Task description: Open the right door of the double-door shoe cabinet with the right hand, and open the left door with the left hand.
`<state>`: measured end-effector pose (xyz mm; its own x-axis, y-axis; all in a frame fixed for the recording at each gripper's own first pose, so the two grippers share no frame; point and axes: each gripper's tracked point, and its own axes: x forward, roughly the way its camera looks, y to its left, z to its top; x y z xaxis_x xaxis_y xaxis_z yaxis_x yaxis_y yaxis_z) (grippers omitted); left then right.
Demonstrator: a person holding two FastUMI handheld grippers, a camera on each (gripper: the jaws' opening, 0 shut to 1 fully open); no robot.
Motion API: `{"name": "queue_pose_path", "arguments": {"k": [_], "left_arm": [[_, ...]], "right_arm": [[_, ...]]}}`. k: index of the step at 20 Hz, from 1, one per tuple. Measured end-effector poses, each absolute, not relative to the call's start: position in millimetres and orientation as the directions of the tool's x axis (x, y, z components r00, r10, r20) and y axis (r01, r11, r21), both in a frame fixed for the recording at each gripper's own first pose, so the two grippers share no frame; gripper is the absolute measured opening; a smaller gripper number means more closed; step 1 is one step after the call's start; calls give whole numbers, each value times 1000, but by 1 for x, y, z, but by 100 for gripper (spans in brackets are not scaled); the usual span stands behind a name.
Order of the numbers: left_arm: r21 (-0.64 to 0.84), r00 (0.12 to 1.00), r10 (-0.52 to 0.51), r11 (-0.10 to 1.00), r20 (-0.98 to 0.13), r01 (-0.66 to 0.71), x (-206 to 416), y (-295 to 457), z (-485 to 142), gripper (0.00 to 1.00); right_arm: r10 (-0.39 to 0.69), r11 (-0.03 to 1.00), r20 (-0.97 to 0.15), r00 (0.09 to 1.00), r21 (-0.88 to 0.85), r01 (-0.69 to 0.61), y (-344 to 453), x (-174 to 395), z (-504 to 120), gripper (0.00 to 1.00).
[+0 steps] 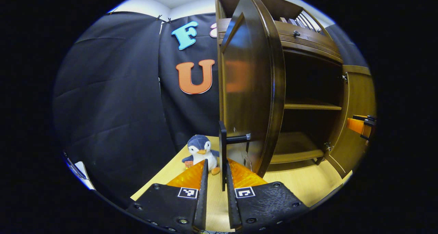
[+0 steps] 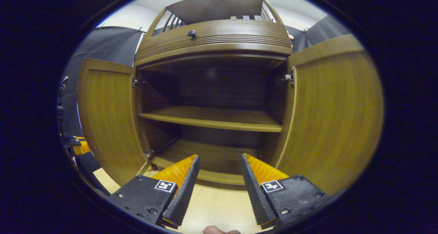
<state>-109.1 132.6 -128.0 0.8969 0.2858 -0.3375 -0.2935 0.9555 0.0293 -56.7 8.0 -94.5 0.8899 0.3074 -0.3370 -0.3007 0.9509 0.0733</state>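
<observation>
Both doors of the shoe cabinet (image 2: 215, 90) stand wide open, so I judge the task almost finished. My left gripper (image 1: 215, 179) pinches the left door's handle (image 1: 223, 152); my right gripper (image 2: 217, 176) is spread and holds nothing before the shelves.

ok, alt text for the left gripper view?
The left gripper pinches the bar handle of the cabinet's left door, swung open. Past it are bare shelves; a plush penguin sits on the table.
</observation>
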Motion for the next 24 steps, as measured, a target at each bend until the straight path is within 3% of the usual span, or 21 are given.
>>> {"name": "queue_pose_path", "arguments": {"k": [1,2,5,8,11,14,19,21,24], "left_arm": [[39,894,293,954,-338,-298,-113,136,-128,42],[45,894,299,952,-333,-302,-115,139,-128,34],[68,888,332,942,-318,-328,-126,149,-127,47],[91,876,369,929,-311,-359,-139,156,-127,48],[77,860,407,912,-308,-403,-149,168,-128,59],[38,857,422,901,-296,-431,-152,170,-128,63],[62,894,376,926,-244,-372,-155,138,-118,96],[61,913,331,943,-237,-326,-145,115,-116,94],[38,949,237,971,-207,-234,-118,79,-101,94]], "right_arm": [[312,950,-334,890,76,-304,11,-58,-94,77],[313,949,-333,890,75,-305,12,-57,-93,77],[316,948,-332,889,70,-312,16,-57,-94,79],[318,947,-334,887,66,-314,20,-56,-94,80],[322,946,-333,886,65,-319,23,-57,-92,80],[341,939,-313,887,75,-335,28,-59,-85,77],[334,942,-287,898,74,-327,22,-61,-74,81],[324,946,-283,903,78,-315,17,-62,-73,89],[304,953,-283,910,72,-295,9,-66,-69,87]]}}
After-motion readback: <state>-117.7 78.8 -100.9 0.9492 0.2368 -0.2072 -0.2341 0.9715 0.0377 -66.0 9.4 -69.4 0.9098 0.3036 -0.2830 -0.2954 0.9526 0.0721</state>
